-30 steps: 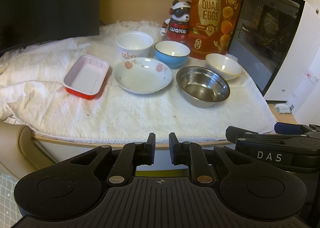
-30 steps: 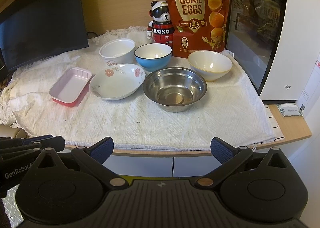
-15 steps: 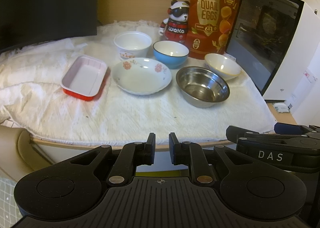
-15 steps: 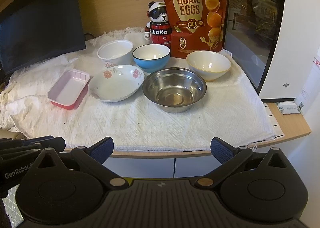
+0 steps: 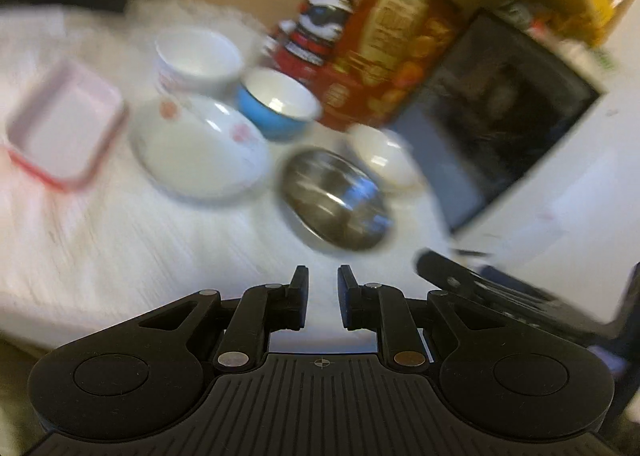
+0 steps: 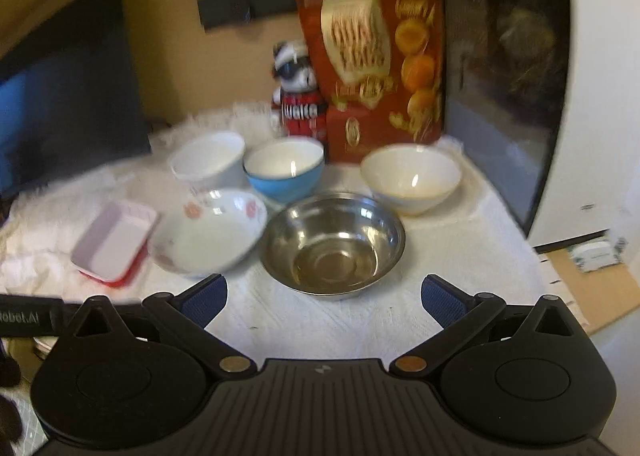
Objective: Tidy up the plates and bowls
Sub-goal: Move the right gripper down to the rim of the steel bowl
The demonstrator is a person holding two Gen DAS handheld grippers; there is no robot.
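On a white cloth stand a steel bowl [image 6: 332,242], a floral plate [image 6: 208,232], a blue bowl [image 6: 284,169], a white cup-bowl [image 6: 208,159], a cream bowl [image 6: 410,177] and a red-and-pink tray [image 6: 114,246]. My right gripper [image 6: 324,296] is open and empty, just in front of the steel bowl. My left gripper [image 5: 323,296] is nearly closed and empty, over the cloth in front of the steel bowl [image 5: 334,203] and floral plate [image 5: 200,151]. Both views are blurred.
A quail-egg bag [image 6: 372,63] and a bear figurine [image 6: 296,95] stand behind the bowls. A white appliance with a dark door [image 6: 520,75] is at the right, a dark monitor [image 6: 68,95] at the left. The right gripper's body shows in the left wrist view [image 5: 500,296].
Both grippers have moved forward over the table toward the dishes. The left view has tilted. Neither gripper's opening has changed.
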